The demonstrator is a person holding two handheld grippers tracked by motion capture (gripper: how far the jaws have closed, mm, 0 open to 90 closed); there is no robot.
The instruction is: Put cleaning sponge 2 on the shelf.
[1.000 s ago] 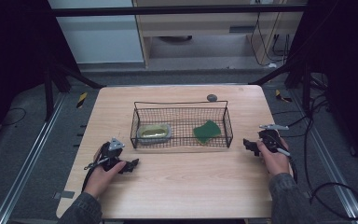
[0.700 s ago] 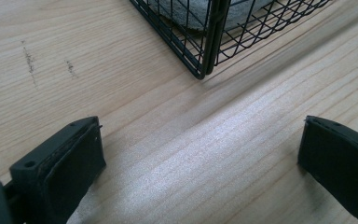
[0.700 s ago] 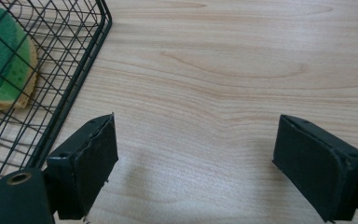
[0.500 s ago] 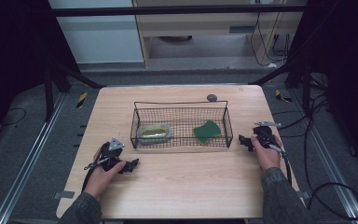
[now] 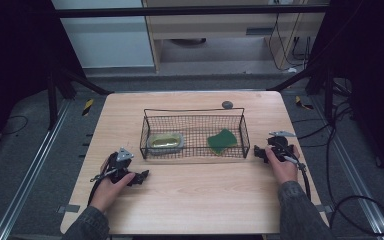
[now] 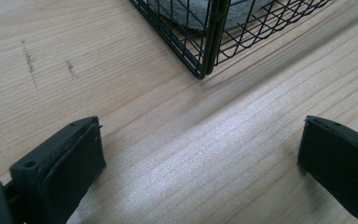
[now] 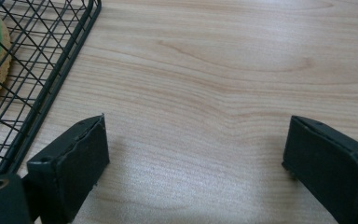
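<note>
I keep right gripper (image 5: 258, 151) jaws wide, empty, just beside right end of wire basket (image 5: 193, 113), near green sponge (image 5: 222, 141) lying inside, probably next to pick. Left gripper (image 5: 141, 176) also wide, waiting near basket's front left corner, beside grey tray (image 5: 165, 142).

Tabletop (image 5: 195, 195): one, of pale wood.
Wire basket (image 5: 194, 111): one, black.
Sponge (image 5: 222, 141): one, green, in the basket.
Small tray (image 5: 165, 142): one, grey with something yellowish inside, also in the basket.
Small dark round thing (image 5: 227, 104): one, behind the basket.
Grippers: two, a left gripper (image 5: 141, 177) and a right gripper (image 5: 258, 152).
Fingers per gripper: two, black.
Hands: two.
</note>
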